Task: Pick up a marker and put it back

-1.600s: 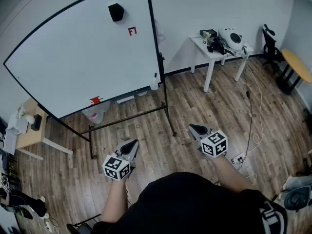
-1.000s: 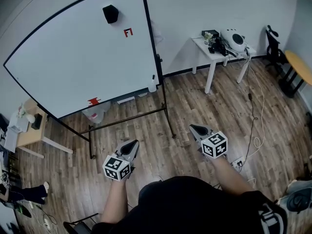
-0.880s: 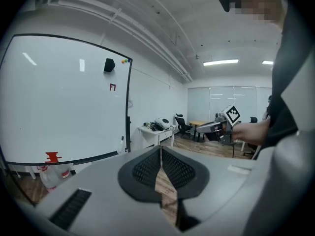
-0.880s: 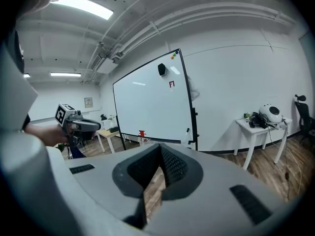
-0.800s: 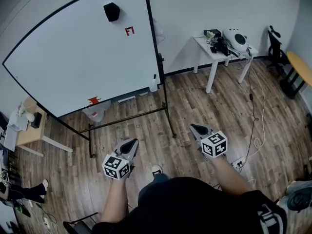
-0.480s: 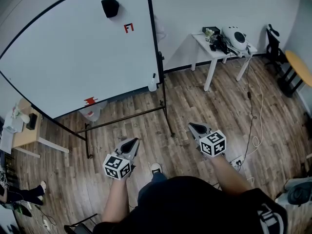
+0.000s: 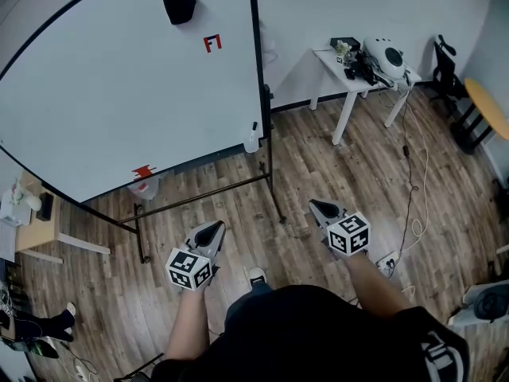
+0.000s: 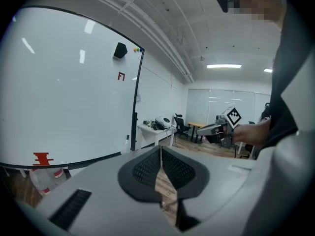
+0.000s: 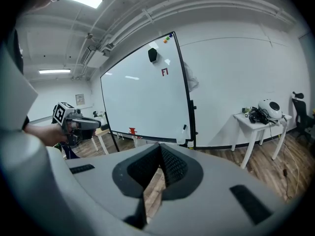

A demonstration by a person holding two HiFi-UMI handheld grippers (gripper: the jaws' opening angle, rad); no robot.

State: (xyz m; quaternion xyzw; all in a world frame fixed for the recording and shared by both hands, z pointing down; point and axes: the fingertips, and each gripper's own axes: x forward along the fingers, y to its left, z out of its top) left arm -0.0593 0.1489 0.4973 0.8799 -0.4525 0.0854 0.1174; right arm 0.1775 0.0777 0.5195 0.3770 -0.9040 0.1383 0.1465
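A dark marker (image 7: 254,126) stands upright in a white holder (image 7: 251,142) at the lower right corner of the whiteboard (image 7: 103,94). The right gripper view shows the same marker (image 9: 184,128). In the left gripper view it is a small shape (image 8: 127,142) by the board's edge. My left gripper (image 7: 213,231) and right gripper (image 7: 320,208) are both shut and empty, held side by side over the wooden floor well short of the board. The jaws of the left gripper (image 8: 161,149) and the right gripper (image 9: 160,146) meet at their tips.
A black eraser (image 7: 178,4) and a red mark (image 7: 212,44) sit high on the board, a red piece (image 7: 144,171) at its lower edge. The stand's legs (image 7: 199,196) cross the floor. A white table (image 7: 362,68) is at right, cables (image 7: 413,205) beyond, and a small wooden table (image 7: 32,229) at left.
The whiteboard has grown larger and shifted up in the head view as the person steps toward it. A shoe has appeared below the grippers. Both grippers stay shut.
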